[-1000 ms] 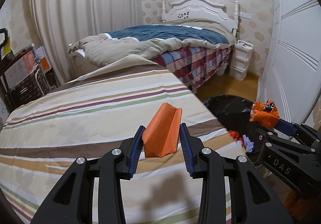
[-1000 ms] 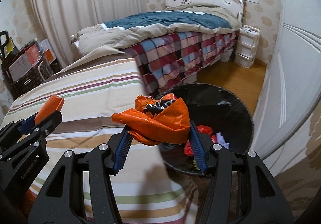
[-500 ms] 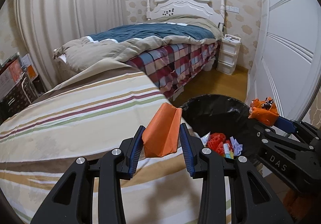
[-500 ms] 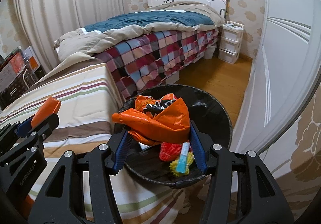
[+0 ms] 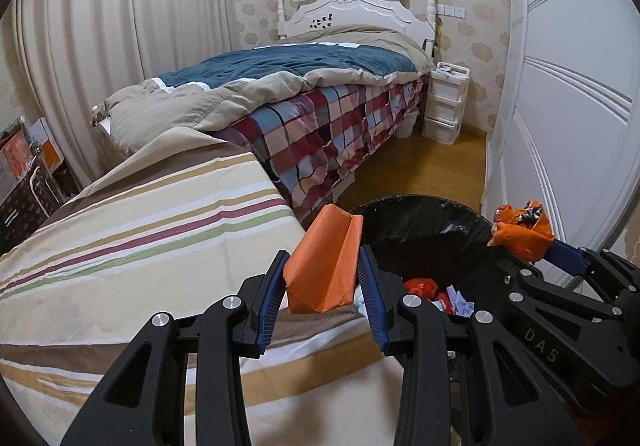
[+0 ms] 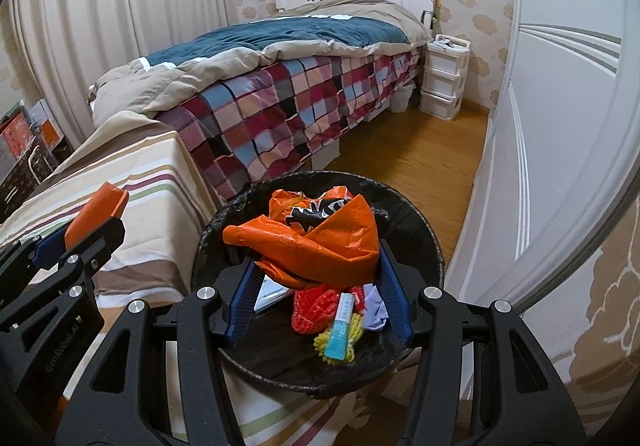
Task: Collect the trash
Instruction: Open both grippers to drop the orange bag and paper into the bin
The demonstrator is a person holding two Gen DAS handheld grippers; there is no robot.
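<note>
Flanking bin (image 6: 420, 234): striped bedcover (image 5: 140, 246) left, wood floor (image 6: 420, 154) beyond.

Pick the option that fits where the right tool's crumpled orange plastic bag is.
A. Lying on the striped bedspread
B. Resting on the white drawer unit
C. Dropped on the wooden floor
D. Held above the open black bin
D: the right tool is shut on the crumpled orange plastic bag, which hangs over the black bin, with the red net and other trash below it.
</note>
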